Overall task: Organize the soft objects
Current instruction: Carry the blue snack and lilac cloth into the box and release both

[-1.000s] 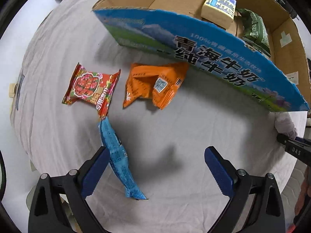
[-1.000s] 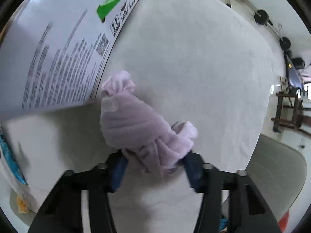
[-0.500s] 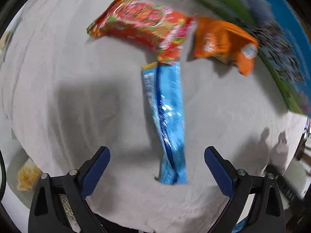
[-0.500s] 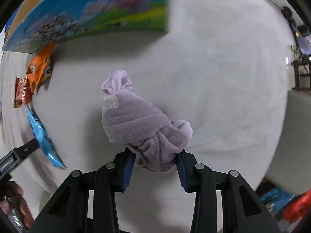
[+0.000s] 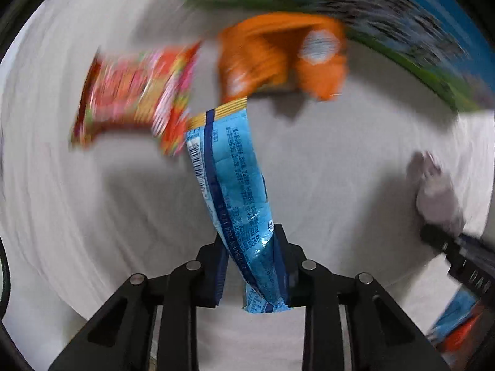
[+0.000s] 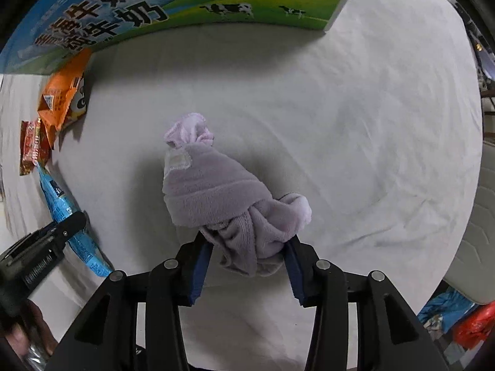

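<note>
My left gripper is shut on the near end of a long blue snack packet, which stretches away over the white cloth. A red snack packet and an orange snack packet lie beyond it, blurred. My right gripper is shut on a rolled lilac towel that rests on the cloth. The right wrist view also shows the blue packet, the orange packet, the red packet and the left gripper's fingers at the left. The towel shows at the right of the left wrist view.
A cardboard milk box with blue and green printed sides stands at the far edge of the white cloth. It is blurred in the left wrist view. Colourful bags lie off the table at the lower right.
My left gripper has swung over the blue packet and closed on its near end. My right gripper has kept its hold on the towel and drawn back from the box.
</note>
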Available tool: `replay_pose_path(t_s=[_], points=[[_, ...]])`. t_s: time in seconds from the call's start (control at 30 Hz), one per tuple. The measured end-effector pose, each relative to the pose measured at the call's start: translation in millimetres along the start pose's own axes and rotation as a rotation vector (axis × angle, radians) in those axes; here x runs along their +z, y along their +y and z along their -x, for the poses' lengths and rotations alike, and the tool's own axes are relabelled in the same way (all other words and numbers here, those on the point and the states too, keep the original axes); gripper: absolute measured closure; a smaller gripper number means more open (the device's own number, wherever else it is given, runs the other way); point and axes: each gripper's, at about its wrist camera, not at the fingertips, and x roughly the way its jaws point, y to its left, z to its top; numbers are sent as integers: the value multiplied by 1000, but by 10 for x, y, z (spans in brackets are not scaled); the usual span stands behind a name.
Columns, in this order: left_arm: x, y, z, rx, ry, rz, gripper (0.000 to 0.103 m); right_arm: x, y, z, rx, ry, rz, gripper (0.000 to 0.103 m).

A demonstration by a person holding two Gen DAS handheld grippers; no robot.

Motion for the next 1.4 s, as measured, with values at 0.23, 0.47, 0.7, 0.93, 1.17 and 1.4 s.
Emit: replay_pose_path(t_s=[0.23,0.47,0.7,0.93,1.17,1.4], points=[[183,-257,-80,-52,5,-110,84,95,-273,50,42,-16,-39,55],[229,-285,-100,-79,6,-117,88,-96,-302,148,30,-75,-70,66],[309,-63,307,-136,-27,-88,89,-318,-307,413,79,-108,-83,69],[372,127,925,-200,-116,-89,90,-496,-402,1035,182,-184,-96,69],[538,117,1820,-257,-247,-146,90,-516,-395,1869,270,-310,-108,69],[957,-148,2219,-216,-329,-217,90,-161,-222,2268,253,-416,-128,69]])
